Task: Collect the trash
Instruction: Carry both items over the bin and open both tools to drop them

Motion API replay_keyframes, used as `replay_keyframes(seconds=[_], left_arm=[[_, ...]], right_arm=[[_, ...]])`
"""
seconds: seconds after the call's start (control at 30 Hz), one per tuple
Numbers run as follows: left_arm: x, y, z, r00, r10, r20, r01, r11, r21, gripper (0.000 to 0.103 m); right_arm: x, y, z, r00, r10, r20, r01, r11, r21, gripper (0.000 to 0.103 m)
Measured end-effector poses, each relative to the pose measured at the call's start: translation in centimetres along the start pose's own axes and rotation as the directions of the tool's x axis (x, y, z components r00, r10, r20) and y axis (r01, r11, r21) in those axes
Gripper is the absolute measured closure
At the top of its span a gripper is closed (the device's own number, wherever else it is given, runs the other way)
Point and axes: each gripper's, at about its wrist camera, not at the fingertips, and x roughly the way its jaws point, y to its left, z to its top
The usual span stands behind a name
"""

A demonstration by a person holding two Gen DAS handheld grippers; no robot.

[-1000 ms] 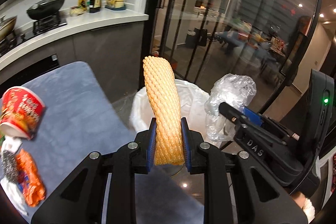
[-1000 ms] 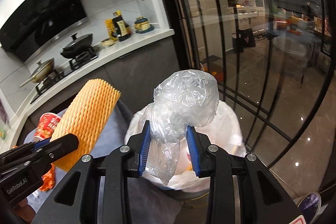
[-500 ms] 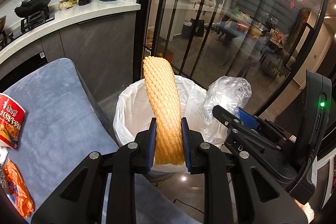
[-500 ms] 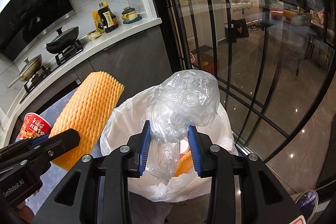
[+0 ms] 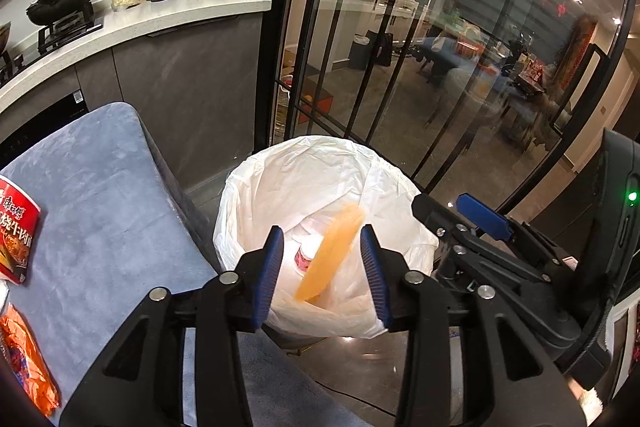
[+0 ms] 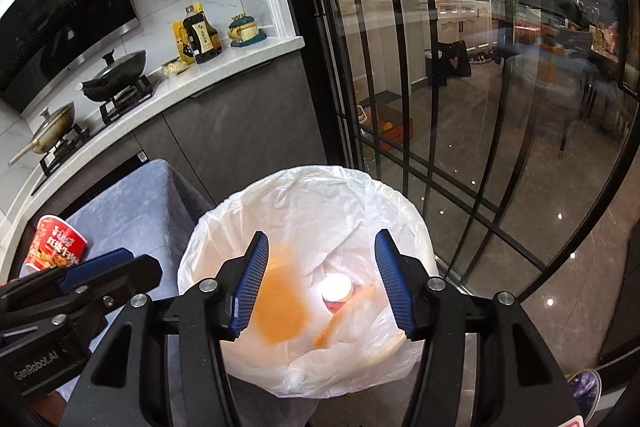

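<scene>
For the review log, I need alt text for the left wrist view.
Open left gripper above a white-lined trash bin, with a blurred orange foam net dropping between its jaws, which have just been opening. Red noodle cup on grey cloth at left.

The lined bin (image 5: 320, 183) stands right of the table (image 5: 100, 195), before the glass doors (image 5: 400, 27).

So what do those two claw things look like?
Both are black plastic with silver bolts and ribbed blue pads. The left claw has the white lettering GenRobot.AI on its side. The right claw carries a small green light on its black body.
</scene>
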Motion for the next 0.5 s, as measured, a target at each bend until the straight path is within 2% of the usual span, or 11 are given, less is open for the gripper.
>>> replay_keyframes(seconds=[0.07, 0.17, 0.5], left_arm=[[-0.2, 0.2, 0.0, 1.0, 0.005, 0.009, -0.005, 1.0, -0.004, 0.056], [-0.7, 0.4, 0.1, 1.0, 0.015, 0.02, -0.015, 1.0, -0.01, 0.053], [-3.2, 2.2, -0.1, 0.996, 0.061, 0.065, -0.059, 0.998, -0.038, 0.053]], right_arm=[[-0.4, 0.3, 0.1, 1.0, 0.004, 0.01, -0.004, 1.0, -0.004, 0.048], [-0.7, 0.6, 0.1, 1.0, 0.014, 0.02, -0.013, 1.0, -0.011, 0.048], [-3.4, 3.2, 0.1, 0.997, 0.04, 0.072, -0.036, 0.998, -0.053, 0.043]])
